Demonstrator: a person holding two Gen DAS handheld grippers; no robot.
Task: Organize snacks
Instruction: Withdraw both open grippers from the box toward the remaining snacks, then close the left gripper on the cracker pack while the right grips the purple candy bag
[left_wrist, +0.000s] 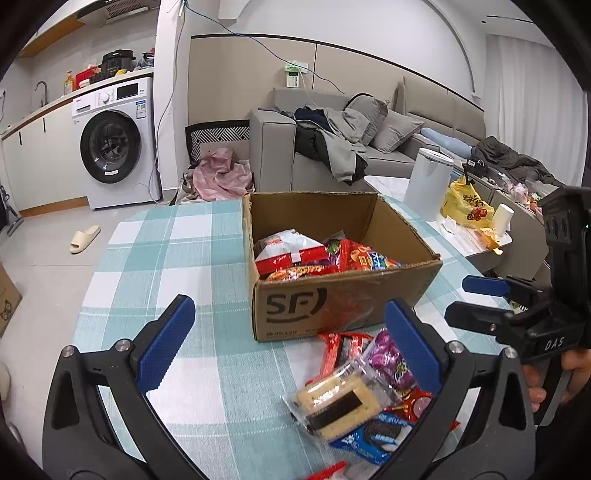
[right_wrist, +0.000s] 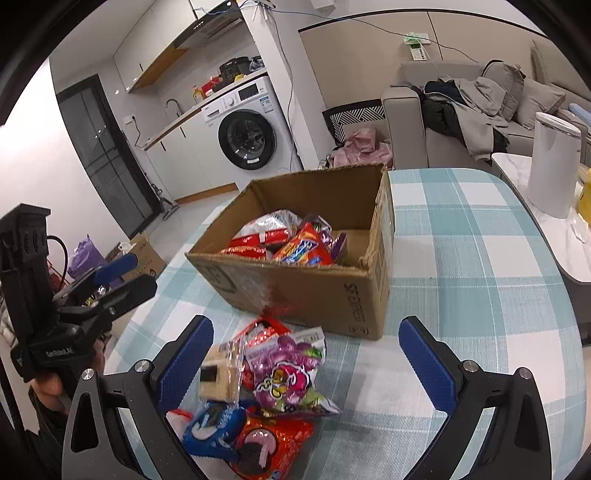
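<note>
Left gripper (left_wrist: 290, 341) jaws wide, empty; snack pile (left_wrist: 364, 391) beneath right pad.

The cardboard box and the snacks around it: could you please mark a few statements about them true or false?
1. The box is empty. False: it already holds several snack packets.
2. A pile of snacks lies on the tablecloth in front of the box. True.
3. The left gripper is shut on a blue cookie pack. False: its jaws stand wide open and hold nothing.
4. The right gripper is open and empty. True.
5. The purple candy bag is inside the box. False: it lies in the pile outside.
</note>
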